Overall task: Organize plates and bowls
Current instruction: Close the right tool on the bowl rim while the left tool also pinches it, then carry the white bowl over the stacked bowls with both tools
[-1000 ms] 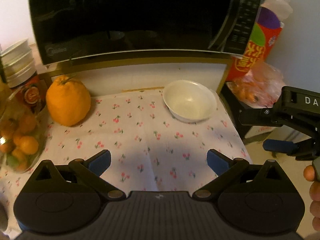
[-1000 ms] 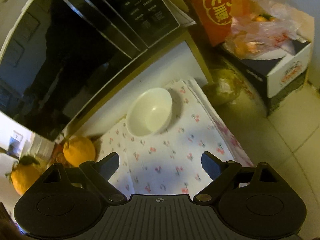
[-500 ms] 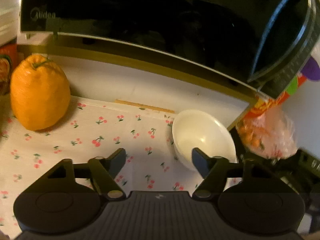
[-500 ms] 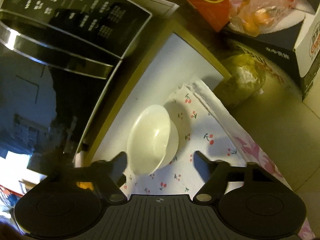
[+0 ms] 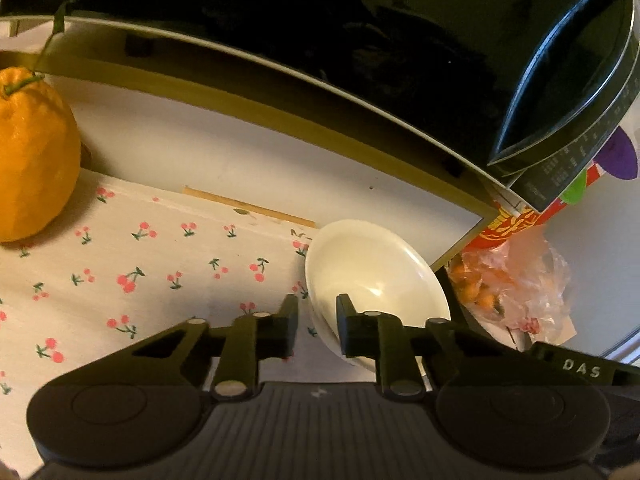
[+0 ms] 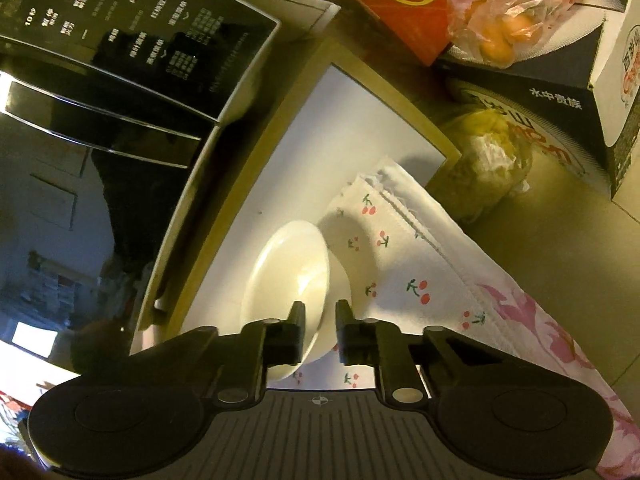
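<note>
Two grippers pinch one white bowl (image 5: 376,276) on the cherry-print cloth (image 5: 152,264): left gripper (image 5: 317,320) and right gripper (image 6: 320,326), fingers narrowed onto opposite rims.

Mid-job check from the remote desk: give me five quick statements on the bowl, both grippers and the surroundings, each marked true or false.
1. Both grippers grip the white bowl's rim. True: the left gripper and right gripper each have one finger inside the white bowl and one outside.
2. The bowl holds soup. False: its inside is bare.
3. The bowl is on a cherry-print cloth. True.
4. The large orange citrus fruit touches the bowl. False: it stands apart, at the cloth's far left.
5. A microwave sits on the shelf above the bowl. True.
</note>
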Motion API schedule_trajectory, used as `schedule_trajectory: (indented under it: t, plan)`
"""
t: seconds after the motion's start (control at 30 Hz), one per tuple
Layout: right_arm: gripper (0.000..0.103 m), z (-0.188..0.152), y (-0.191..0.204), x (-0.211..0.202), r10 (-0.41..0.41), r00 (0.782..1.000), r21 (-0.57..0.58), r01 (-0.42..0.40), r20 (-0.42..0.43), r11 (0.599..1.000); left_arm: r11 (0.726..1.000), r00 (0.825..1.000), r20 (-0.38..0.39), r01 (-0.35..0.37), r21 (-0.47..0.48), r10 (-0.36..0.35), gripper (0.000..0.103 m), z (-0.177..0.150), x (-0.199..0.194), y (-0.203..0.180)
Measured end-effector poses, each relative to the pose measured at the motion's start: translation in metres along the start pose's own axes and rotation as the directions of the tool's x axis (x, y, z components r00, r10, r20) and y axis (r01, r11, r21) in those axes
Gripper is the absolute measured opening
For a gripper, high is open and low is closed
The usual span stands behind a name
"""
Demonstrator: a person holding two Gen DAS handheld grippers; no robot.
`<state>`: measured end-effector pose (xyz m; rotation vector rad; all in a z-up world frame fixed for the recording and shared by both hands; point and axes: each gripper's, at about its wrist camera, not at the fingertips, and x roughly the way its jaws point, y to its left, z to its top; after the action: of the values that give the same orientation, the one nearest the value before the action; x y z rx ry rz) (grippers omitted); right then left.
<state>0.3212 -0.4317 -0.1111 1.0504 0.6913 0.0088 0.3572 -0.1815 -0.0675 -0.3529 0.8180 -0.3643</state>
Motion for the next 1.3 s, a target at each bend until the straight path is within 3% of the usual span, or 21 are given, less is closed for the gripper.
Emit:
schedule_trajectory:
  t: [0.13,0.6,1.3]
  plan:
    - [0.009,0.0,-0.003,0.001,0.002,1.0,0.006,-0.002,0.0,1.0,1.0,1.0,0.003,-0.003,0.006,0.003,0.01,-0.003,0.0,-0.001]
    - [0.007,-0.012,0.02,-0.026,0.022,1.0,-0.011,-0.022,0.003,1.0,0.999,0.999,0.012,-0.036,0.025,0.036,0.01,-0.006,-0.034,-0.008]
    - [0.008,-0.076,0.07,-0.136,-0.081,0.995,-0.192,0.069,-0.057,0.979,1.0,1.0,-0.006,-0.007,-0.015,0.007,0.012,-0.062,-0.143,-0.009]
